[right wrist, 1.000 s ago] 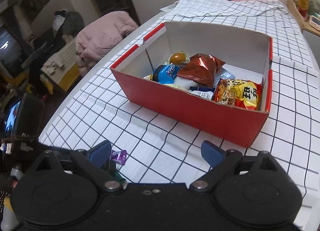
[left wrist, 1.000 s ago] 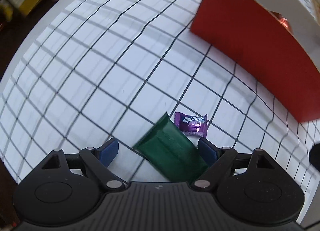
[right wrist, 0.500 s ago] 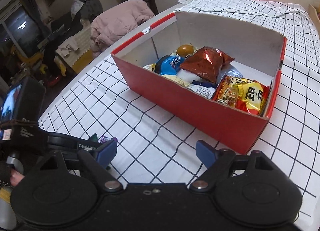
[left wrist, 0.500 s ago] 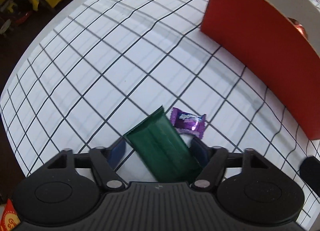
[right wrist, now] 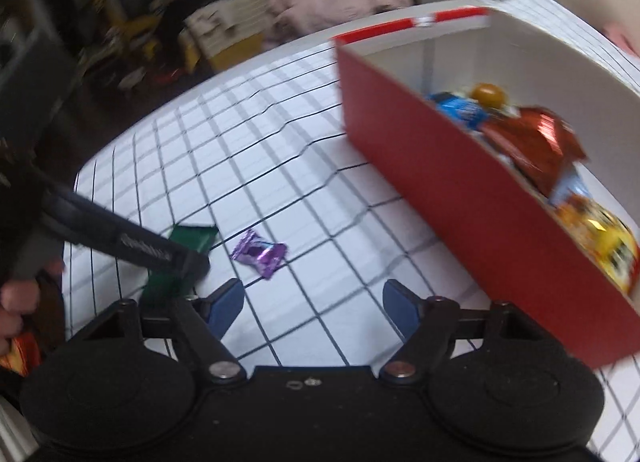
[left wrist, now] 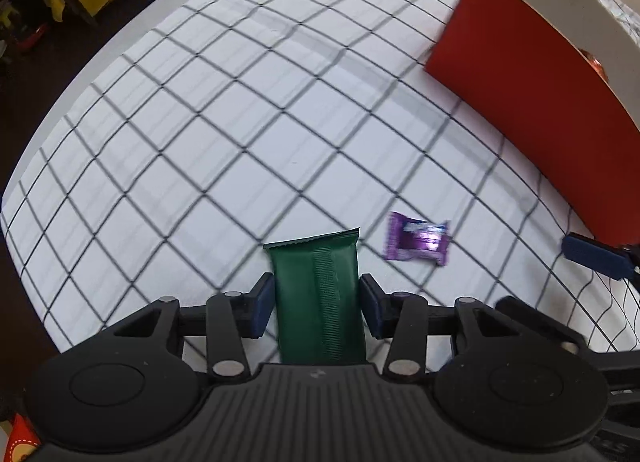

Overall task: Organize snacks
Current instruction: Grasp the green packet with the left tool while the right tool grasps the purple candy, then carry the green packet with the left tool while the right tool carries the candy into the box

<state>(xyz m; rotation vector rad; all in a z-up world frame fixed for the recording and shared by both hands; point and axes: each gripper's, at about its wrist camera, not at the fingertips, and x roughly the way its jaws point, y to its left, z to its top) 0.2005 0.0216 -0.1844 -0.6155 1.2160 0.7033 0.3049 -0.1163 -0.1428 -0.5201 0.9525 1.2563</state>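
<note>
On the checked cloth: two loose snacks, near the red box (left wrist: 532, 102).
Green bar (left wrist: 318, 302): flat on the cloth (left wrist: 240, 142), between the blue pads of the left gripper (left wrist: 318, 304).
Left jaws: closing on the green bar, pads right at its sides; full squeeze hard to tell.
Purple candy (right wrist: 260, 254): just beside the bar, ahead of the right gripper (right wrist: 312, 304).
Right jaws: wide apart but closing, nothing between them.
Red box: by the far edge, already holding other snacks (right wrist: 536, 142).
Step now: picking up the green bar, likely.
Next move: squeeze tight, lift, carry over the box wall, let go inside.
Then: reach the right gripper forward and down around the purple candy.
</note>
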